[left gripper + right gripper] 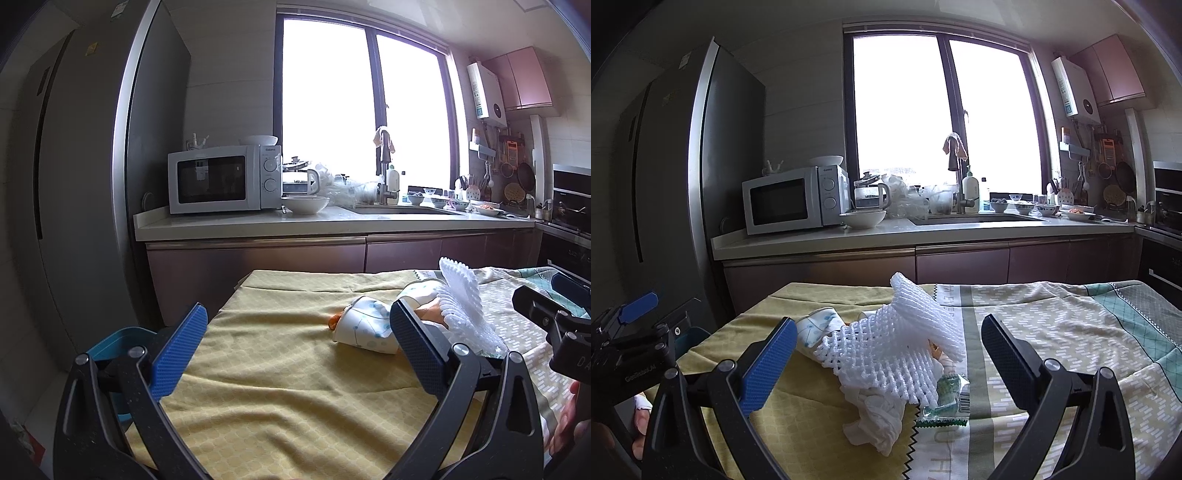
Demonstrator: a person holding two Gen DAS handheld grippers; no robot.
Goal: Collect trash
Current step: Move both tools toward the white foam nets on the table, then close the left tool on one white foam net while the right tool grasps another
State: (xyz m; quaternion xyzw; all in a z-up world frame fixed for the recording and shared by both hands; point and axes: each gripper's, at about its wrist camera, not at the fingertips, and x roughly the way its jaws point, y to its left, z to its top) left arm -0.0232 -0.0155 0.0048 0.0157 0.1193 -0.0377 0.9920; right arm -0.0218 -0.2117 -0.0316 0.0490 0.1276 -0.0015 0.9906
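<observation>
left gripper [295, 334] agape | right gripper [888, 350] agape | paper cup [364, 326] tipped over (inside unseen)

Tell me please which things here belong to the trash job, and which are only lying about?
Trash: white foam net, paper cup, crumpled tissue, green wrapper.

Lying about: microwave, white bowl, kettle, soap bottle.
</observation>
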